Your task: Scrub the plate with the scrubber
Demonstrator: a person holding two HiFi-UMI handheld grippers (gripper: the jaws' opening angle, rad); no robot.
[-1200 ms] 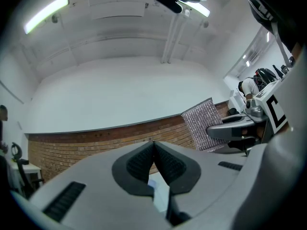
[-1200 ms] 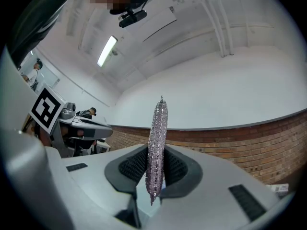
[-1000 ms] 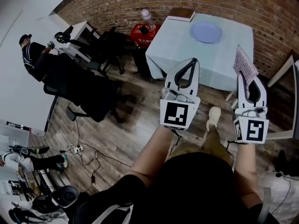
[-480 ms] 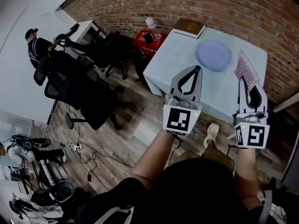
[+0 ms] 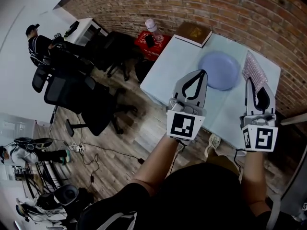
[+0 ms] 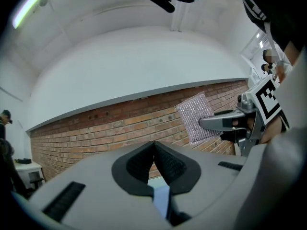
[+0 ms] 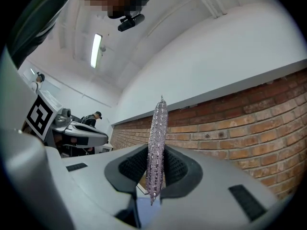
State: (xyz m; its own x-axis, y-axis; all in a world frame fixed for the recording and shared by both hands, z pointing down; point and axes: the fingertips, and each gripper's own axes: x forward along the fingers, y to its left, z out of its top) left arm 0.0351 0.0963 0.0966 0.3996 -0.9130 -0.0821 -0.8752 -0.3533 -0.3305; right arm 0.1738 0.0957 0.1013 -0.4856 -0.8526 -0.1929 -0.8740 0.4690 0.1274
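Both my forearms reach forward toward the table [image 5: 175, 68]; my right gripper [image 5: 249, 82] clamps the scrubber [image 5: 254, 70] upright near the plate [image 5: 223, 71], my left gripper [image 5: 203, 73] pressed closed, empty.

A red brick wall [image 5: 201, 6] runs behind a table [image 5: 175, 73] draped in pale blue cloth, and the floor [image 5: 124, 138] is grey-brown wood planks with cables [image 5: 91, 169] trailing across it. Black office chairs [image 5: 98, 110] crowd near a white desk [image 5: 85, 28]; overhead, a strip light [image 7: 97, 50] glows on the white ceiling [image 7: 124, 51]

The left gripper [image 5: 203, 73] covers the plate's [image 5: 223, 68] left rim.
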